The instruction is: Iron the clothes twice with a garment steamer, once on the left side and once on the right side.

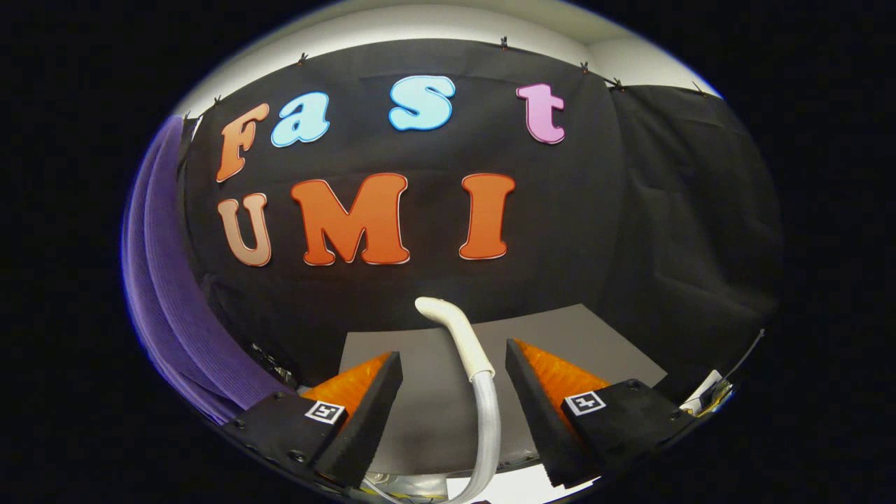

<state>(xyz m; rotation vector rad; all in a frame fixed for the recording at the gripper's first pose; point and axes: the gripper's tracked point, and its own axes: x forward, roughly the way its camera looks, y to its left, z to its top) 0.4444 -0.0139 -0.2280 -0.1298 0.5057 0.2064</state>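
Note:
The garment steamer's white handle (pixel 458 332) stands upright between my two fingers, its curved top rising above the fingertips. A clear ribbed hose (pixel 488 434) runs down from the handle. My gripper (pixel 453 357) is open, with a gap on each side of the handle, and neither finger touches it. A purple garment (pixel 171 294) hangs far off beyond the left finger, against the booth's wall.
A grey board (pixel 560 336) lies flat behind the steamer handle and the fingers. Some small white and yellow items (pixel 707 392) sit past the right finger, near the board's edge. A white surface (pixel 525 486) shows below the fingers.

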